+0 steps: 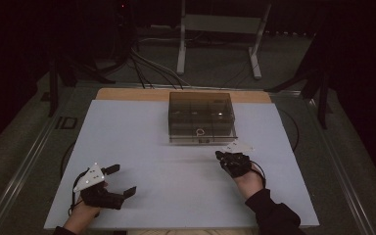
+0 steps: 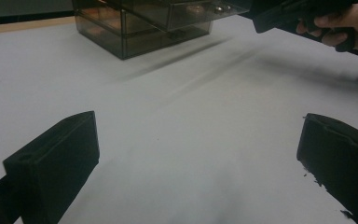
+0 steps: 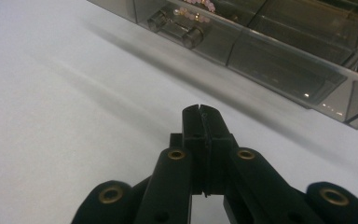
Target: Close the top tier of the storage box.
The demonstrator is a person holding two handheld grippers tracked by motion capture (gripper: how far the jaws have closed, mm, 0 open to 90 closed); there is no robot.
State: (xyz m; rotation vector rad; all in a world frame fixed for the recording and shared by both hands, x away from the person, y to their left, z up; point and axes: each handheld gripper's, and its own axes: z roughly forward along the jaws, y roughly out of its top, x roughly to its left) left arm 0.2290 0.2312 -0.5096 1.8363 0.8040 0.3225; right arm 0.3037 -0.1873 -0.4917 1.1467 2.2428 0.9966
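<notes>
Dim drawer box, contents hard to read

We see the smoky drawer box (image 1: 200,116) lying crosswise; the right gripper (image 3: 201,122) is closed on nothing, the left gripper (image 1: 120,180) gapes wide.

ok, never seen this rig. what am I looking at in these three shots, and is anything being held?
No robot: a person holds a hand-held two-jaw claw in each hand. The high view looks down on the white table. The other two pictures come from cameras riding on each claw. The left claw rests with its jaws wide apart and nothing between them. The right claw has its jaws pressed together, empty, near the smoky clear plastic drawer box, which holds small jewellery-like bits. Nothing is held.
</notes>
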